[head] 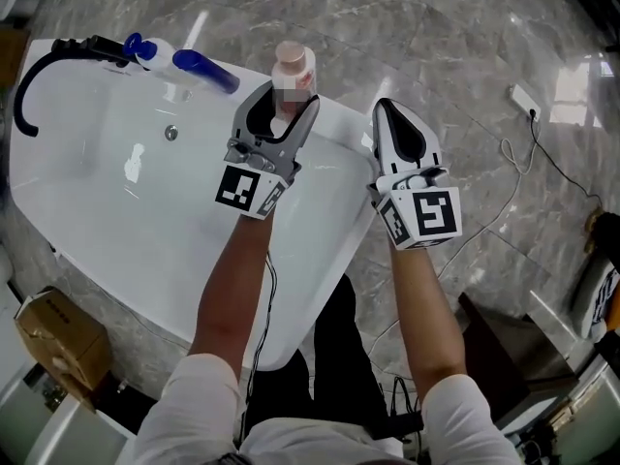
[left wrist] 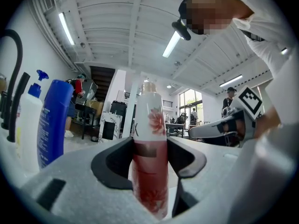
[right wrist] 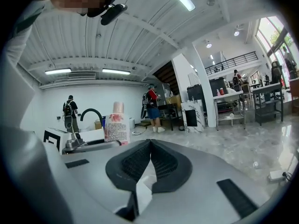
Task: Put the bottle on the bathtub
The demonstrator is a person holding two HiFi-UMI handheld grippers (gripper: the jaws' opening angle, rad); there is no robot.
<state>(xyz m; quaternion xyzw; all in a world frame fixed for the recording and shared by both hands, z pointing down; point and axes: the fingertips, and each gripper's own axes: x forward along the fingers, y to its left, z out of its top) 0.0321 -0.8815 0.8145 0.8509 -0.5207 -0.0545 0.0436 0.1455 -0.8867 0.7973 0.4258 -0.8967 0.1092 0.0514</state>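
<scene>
Head view first: the white bathtub (head: 126, 221) is glossy and smooth-walled, set on grey veined marble floor (head: 465, 27). At its far rim is the bottle (head: 294, 64), pale pink with a rounded cap, and the left gripper (head: 291, 97) has it clamped between both jaws. The bottle's base is hidden behind those jaws, so whether it touches the rim cannot be told. Further left along the rim are a blue bottle (head: 205, 72), a white pump bottle (head: 155, 52) and a curved black hose (head: 34, 80). The right gripper (head: 386, 109) hovers beside the tub's edge, apart from the bottle.

Over to the left gripper view, and here is what the head camera misses. The dark padded jaws press both sides of the bottle, which stands upright. Its body is reddish and translucent lower down, white above, with a red flower print. The blue bottle (left wrist: 53, 120) shows as a tall matte cylinder at the left, the pump bottle just beyond it. The right gripper (left wrist: 219, 130) shows at the right.

Now the right gripper view: its ribbed black pads are pinched together with nothing between them. Beyond, the bottle (right wrist: 117, 125) shows a printed back label, rising above the left gripper (right wrist: 84, 144), with the hose arching behind it.
</scene>
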